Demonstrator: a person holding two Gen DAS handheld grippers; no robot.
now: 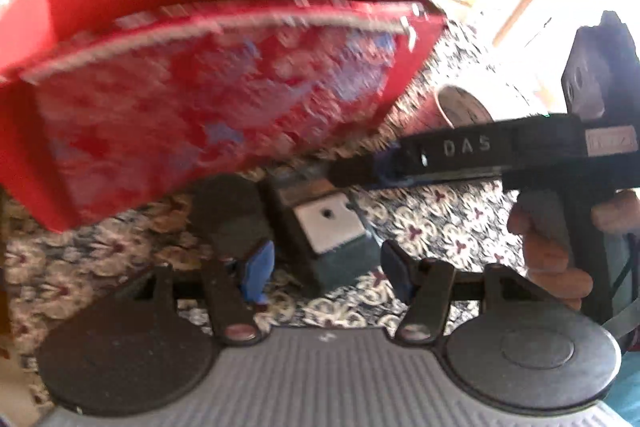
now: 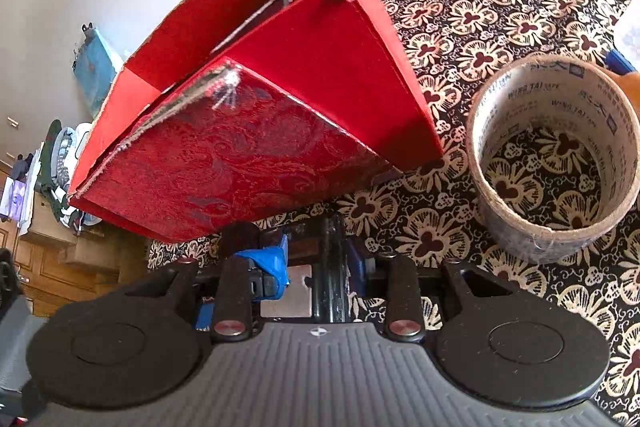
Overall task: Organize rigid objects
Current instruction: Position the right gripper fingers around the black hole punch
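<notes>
A small dark block with a white face and a hole (image 1: 326, 227) lies on the flowered tablecloth (image 1: 440, 227), just in front of a red box (image 1: 200, 87). My left gripper (image 1: 326, 267) is open, its blue-taped fingers (image 1: 256, 271) standing on either side of the block with cloth showing in the gap. My right gripper (image 1: 340, 171) reaches in from the right and is shut on the block's far dark end. In the right wrist view, this gripper (image 2: 316, 263) pinches a black upright part beside the white face (image 2: 294, 291). The red box (image 2: 260, 147) sits tilted, patterned side forward.
An empty cardboard tape roll (image 2: 552, 155) stands on the cloth right of the box and shows behind the right gripper as the tape roll (image 1: 460, 107). A person's hand (image 1: 552, 259) holds the right gripper's handle. Wooden furniture with clutter (image 2: 48, 187) lies beyond the table's left edge.
</notes>
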